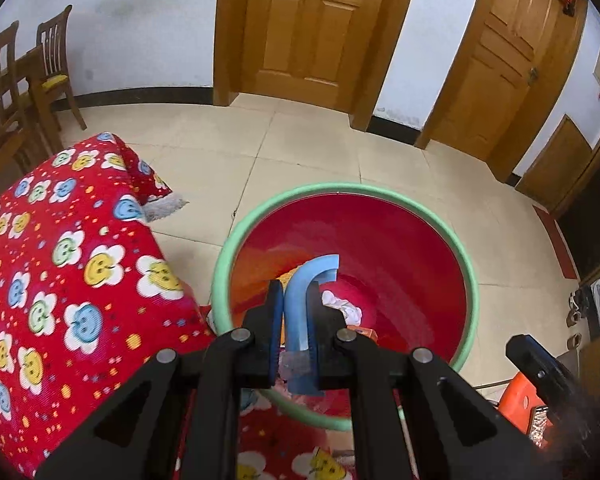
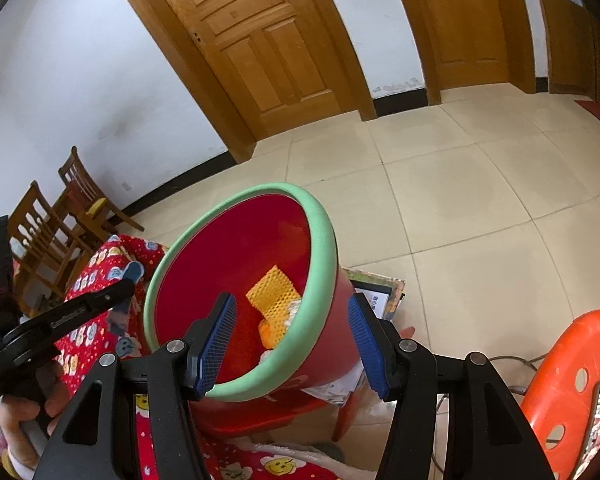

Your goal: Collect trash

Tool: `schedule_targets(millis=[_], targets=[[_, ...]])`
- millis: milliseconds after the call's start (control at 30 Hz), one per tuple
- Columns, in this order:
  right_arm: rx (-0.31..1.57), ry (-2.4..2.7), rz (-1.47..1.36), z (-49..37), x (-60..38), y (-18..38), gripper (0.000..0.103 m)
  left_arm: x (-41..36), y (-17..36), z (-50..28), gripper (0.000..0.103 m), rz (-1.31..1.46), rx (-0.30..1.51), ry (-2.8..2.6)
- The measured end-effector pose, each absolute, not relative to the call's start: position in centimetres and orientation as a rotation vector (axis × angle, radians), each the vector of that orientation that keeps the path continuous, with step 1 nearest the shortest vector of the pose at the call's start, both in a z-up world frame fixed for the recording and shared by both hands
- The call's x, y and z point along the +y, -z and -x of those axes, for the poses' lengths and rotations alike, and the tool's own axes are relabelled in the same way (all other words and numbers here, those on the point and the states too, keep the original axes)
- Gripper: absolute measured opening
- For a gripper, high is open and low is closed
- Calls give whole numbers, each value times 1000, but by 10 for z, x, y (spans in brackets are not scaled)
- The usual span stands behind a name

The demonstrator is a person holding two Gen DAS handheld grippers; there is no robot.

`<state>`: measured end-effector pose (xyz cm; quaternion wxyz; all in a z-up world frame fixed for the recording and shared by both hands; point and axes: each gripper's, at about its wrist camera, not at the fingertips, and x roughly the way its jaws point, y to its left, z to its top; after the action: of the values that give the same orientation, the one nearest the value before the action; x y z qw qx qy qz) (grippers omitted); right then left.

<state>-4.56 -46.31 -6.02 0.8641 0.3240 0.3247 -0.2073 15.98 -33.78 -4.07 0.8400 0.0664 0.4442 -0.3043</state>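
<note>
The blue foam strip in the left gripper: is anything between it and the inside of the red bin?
Nothing visible blocks it. The left gripper holds the blue foam strip directly over the red bin, whose open mouth already contains a white tissue and yellow mesh.

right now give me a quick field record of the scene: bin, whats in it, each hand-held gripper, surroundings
bin: red bin with green rim, tilted in right wrist view
contents: yellow mesh piece, white crumpled paper
left hand-held gripper: shut on curved blue strip, above the bin mouth
right hand-held gripper: open, jaws either side of the rim, holding nothing
surroundings: red smiley-flower cloth, orange plastic stool, tiled floor
</note>
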Motion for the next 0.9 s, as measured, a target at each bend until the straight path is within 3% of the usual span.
schedule_targets(millis=[300, 433, 733, 900], targets=[[683, 439, -689, 48, -463, 62, 59, -352, 52, -160, 12, -177, 958, 647], [683, 435, -697, 49, -464, 63, 59, -355, 52, -156, 40, -201, 955, 630], [681, 420, -702, 52, -460, 60, 59, -343, 43, -149, 67, -205, 941, 579], [673, 413, -696, 51, -457, 56, 59, -330, 38, -148, 71, -188, 949, 561]])
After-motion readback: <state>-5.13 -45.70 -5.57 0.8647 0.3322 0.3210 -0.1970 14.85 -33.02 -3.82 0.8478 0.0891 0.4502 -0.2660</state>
